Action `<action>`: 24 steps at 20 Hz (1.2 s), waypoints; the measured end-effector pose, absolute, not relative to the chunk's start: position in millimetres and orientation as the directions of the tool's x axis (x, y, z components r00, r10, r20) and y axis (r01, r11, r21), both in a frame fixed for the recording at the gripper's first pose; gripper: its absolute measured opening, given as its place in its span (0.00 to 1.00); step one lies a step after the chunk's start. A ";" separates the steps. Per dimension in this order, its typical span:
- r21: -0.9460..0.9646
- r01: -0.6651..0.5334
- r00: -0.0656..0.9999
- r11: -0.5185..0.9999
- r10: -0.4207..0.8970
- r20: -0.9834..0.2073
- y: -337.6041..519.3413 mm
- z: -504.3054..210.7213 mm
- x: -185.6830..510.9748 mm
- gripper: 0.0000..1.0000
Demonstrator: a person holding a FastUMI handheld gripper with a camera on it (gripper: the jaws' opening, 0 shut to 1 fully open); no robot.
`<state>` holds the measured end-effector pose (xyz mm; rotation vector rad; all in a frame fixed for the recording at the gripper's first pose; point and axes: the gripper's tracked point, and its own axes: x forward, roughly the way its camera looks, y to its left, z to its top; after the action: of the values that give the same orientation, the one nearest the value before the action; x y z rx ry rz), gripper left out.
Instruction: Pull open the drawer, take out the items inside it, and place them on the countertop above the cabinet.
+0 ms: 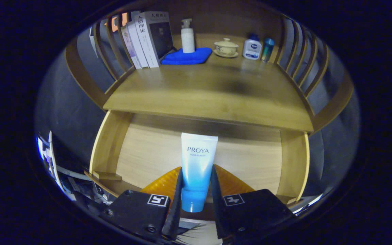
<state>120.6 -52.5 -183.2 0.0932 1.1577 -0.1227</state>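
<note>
Tube: the tube [197,170] was white at the flat crimped end and faded to blue at the round cap; it stood between the fingers, above the open drawer.
Gripper: the gripper [196,194] held the tube, both black fingers [177,194] pressed on its sides.
Drawer: the drawer [111,143] was pale wood with a smooth bottom; an orange ribbed thing [162,185] lay behind the fingers.
Countertop: the wooden countertop [209,95] beyond carried books [148,37], a blue cloth [187,56], a pump bottle [187,35] and a lidded cup [226,47].

Countertop [209,92] and drawer [155,153] look like smooth pale wood, matt. Tube [197,166] is glossy plastic; gripper [196,190] fingers pressing it are matt black plastic. Blue cloth [187,57] at the counter's back edge looks soft.
</note>
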 end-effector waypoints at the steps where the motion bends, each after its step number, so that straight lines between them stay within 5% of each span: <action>1: 0.009 0.143 0.405 0.990 -0.050 -0.913 -53.4 -175.5 125.5 0.45; 24: -0.025 0.181 0.533 0.983 -0.119 -0.838 -69.7 -122.2 256.8 0.45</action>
<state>256.8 -69.7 -122.2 0.0674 0.9932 -0.1792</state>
